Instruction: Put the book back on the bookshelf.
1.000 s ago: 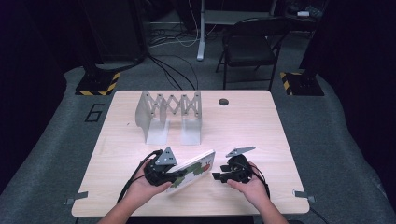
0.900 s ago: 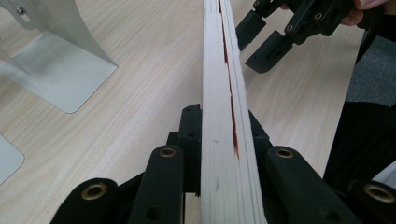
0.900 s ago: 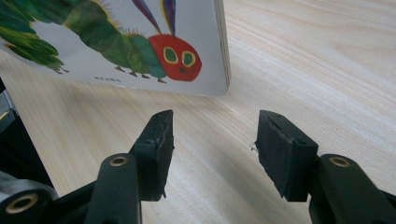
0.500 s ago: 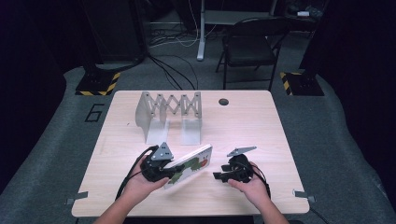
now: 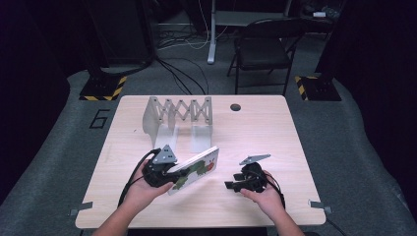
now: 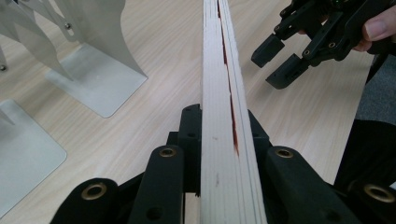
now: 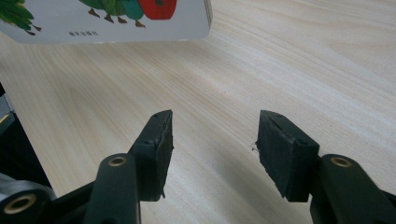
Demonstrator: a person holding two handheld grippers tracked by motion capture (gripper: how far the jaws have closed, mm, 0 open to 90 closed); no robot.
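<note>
Rack: metal accordion book rack [image 5: 177, 115], far left-centre of the surface [image 5: 275, 142], standing apart from the book.
Left tongs: [image 5: 184, 173] clamped on the page edges of the book [image 5: 196, 167], pads pressing both covers, seen close in the left gripper view [image 6: 219, 135].
Book: white board book with green caterpillar art, near centre of the surface, raised and tilted in the left tongs; far corner now pointing more toward the rack than a second ago, lifted a little steeper.
Right tongs: [image 5: 231, 186] near right, just right of the book, not touching it; jaws partly apart with bare wood between them [image 7: 212, 149], just been opening a little further.
Right hand: [image 5: 263, 194] resting at the near edge, same spot as a second ago.
Book from the right gripper view: cover corner [image 7: 116, 21] just beyond the jaw tips.
</note>
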